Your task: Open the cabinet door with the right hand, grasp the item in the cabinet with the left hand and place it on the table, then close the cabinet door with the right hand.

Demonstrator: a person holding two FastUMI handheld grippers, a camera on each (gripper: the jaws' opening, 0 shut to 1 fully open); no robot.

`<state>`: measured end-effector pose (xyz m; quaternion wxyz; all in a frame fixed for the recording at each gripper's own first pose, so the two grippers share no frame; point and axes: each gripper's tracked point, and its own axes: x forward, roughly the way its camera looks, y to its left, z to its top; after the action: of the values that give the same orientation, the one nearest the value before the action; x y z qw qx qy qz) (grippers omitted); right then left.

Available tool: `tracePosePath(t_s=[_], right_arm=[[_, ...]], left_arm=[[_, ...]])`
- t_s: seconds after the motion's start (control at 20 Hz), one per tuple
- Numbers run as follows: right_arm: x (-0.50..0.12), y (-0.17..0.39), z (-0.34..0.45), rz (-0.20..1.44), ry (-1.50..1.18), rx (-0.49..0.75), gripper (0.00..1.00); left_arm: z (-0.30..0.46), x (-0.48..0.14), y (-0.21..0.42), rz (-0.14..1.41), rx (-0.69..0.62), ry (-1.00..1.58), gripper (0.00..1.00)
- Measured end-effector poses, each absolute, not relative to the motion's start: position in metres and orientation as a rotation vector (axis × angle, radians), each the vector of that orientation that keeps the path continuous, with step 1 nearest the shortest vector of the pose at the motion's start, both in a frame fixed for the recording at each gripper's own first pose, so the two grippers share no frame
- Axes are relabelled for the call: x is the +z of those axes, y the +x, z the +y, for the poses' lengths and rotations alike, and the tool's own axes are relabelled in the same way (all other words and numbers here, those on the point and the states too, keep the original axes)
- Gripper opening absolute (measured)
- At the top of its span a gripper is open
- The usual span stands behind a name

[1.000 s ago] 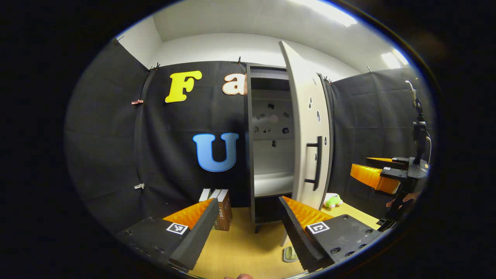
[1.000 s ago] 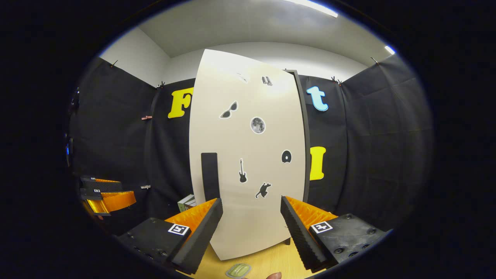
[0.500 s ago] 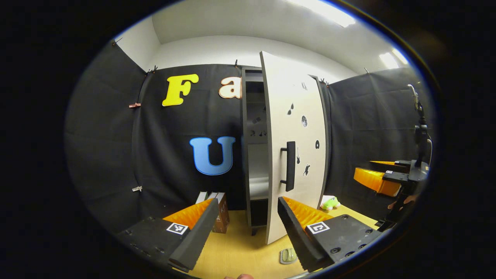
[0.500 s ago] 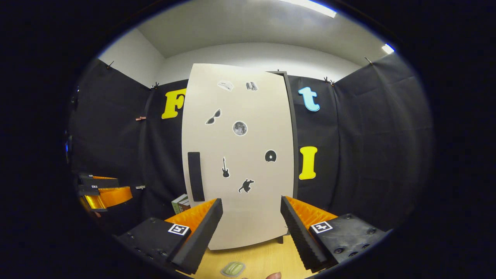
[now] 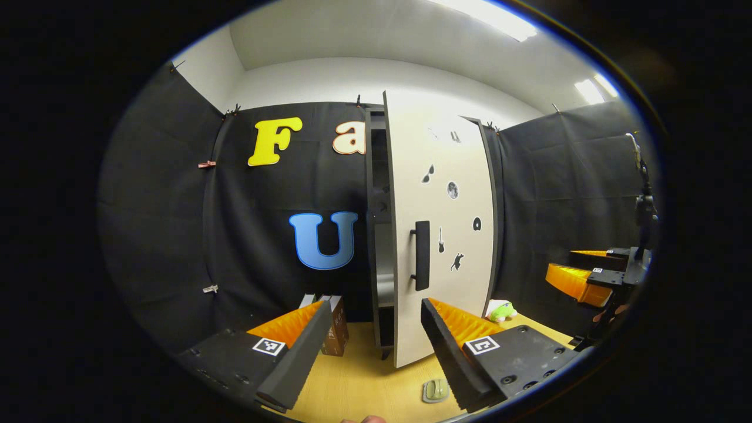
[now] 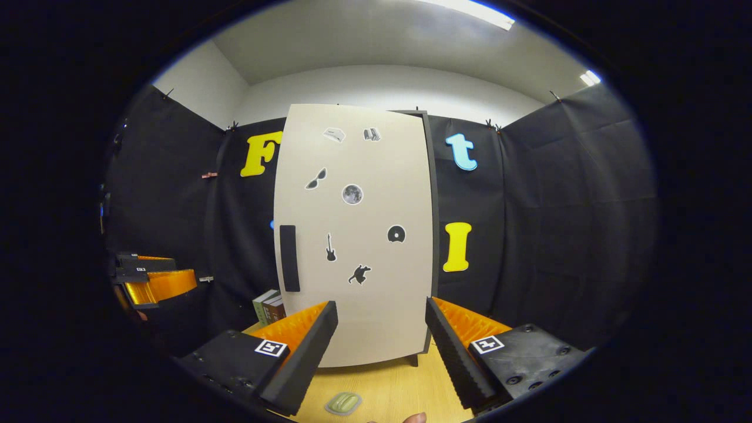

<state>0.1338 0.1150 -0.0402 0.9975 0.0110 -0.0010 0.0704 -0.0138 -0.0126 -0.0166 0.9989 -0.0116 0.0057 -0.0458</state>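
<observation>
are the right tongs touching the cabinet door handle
Apart. The right gripper view shows the right tongs open and empty, with the handle well up and left of them on the door.

No readable text. Cabinet door (image 6: 352, 235), frame centre: picture stickers only, no words. Books (image 6: 269, 306), lower left: spine print too small. Square coded markers on right gripper (image 6: 380, 341): no legible characters.
</observation>
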Motion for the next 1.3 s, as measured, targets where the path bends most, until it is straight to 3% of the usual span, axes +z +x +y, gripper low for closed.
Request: tracePosePath(t_s=[1.3], right_arm=[[-0.043, 0.133, 0.098, -0.002, 0.013, 0.118, 0.97]], left_arm=[[-0.03, -0.013, -0.01, 0.007, -0.116, -0.009, 0.95]])
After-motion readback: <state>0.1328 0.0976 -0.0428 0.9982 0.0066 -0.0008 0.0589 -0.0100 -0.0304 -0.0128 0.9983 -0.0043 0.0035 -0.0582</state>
